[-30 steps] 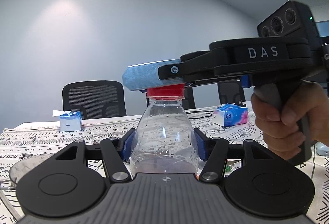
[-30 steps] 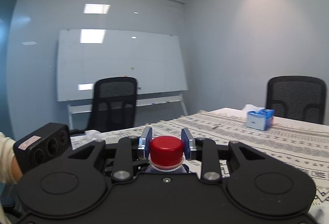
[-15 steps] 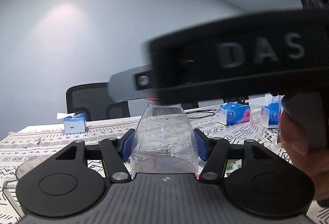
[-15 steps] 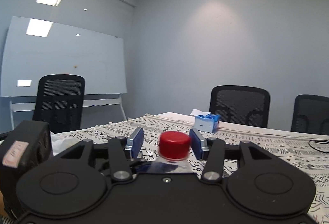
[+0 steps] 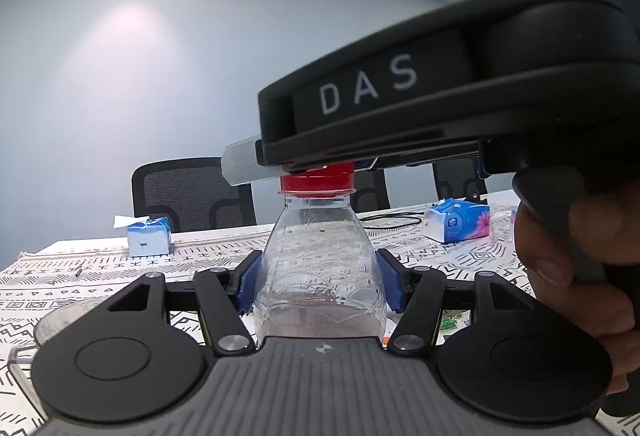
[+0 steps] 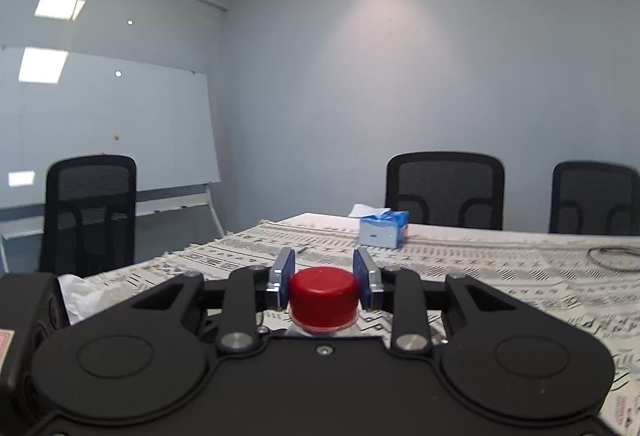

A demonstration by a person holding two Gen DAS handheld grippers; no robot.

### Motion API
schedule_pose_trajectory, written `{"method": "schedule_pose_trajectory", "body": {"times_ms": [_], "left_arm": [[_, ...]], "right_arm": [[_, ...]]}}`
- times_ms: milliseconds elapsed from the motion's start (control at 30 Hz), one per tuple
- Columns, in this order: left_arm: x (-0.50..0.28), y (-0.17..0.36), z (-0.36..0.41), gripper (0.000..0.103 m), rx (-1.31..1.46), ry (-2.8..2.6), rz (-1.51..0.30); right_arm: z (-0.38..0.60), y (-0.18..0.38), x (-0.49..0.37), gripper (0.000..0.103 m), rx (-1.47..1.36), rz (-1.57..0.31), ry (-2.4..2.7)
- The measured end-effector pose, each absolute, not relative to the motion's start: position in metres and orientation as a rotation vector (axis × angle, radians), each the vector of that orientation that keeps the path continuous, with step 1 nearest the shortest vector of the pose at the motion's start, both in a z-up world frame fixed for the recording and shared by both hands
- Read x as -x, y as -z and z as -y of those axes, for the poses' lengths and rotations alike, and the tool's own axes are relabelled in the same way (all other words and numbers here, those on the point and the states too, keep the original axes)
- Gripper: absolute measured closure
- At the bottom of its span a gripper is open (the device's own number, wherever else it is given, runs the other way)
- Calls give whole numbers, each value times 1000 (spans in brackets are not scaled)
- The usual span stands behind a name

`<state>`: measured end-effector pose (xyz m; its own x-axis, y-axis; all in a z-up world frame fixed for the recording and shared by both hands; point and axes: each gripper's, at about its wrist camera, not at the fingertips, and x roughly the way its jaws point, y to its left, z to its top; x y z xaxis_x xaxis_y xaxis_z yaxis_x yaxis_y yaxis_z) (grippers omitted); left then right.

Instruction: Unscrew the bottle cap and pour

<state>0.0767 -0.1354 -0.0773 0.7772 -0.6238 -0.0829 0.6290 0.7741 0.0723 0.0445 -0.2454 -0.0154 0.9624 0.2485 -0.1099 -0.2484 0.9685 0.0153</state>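
A clear plastic bottle (image 5: 320, 256) stands upright between the blue pads of my left gripper (image 5: 320, 286), which is shut on its body. Its red cap (image 5: 317, 183) sits on the neck. In the left wrist view my right gripper reaches in from the right above the bottle, a person's hand (image 5: 568, 268) on its handle. In the right wrist view my right gripper (image 6: 324, 268) is shut on the red cap (image 6: 323, 292), one pad on each side. The bottle's lower part is hidden behind the left gripper's body.
A patterned tablecloth (image 6: 480, 268) covers the table. A blue tissue box (image 6: 383, 230) stands at the far side, a pink-and-blue tissue pack (image 5: 458, 220) to the right. A clear cup (image 5: 52, 324) stands at the left. Black chairs (image 6: 444, 191) line the table; a whiteboard (image 6: 108, 123) stands beyond.
My right gripper opened off the cap, swung round the bottle so its view turned to the right, and shut on the cap again. The left gripper and the bottle stayed still.
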Motion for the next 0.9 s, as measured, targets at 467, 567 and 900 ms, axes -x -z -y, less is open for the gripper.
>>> {"method": "schedule_pose_trajectory", "body": {"times_ms": [467, 567, 900], "left_arm": [[-77, 73, 125, 46, -41, 682, -95], [-76, 73, 125, 46, -40, 686, -97], [-61, 77, 132, 45, -115, 697, -59]], "right_arm": [[287, 19, -84, 70, 32, -63, -643], [293, 23, -86, 69, 7, -38, -682], [261, 14, -58, 49, 29, -63, -438]]}}
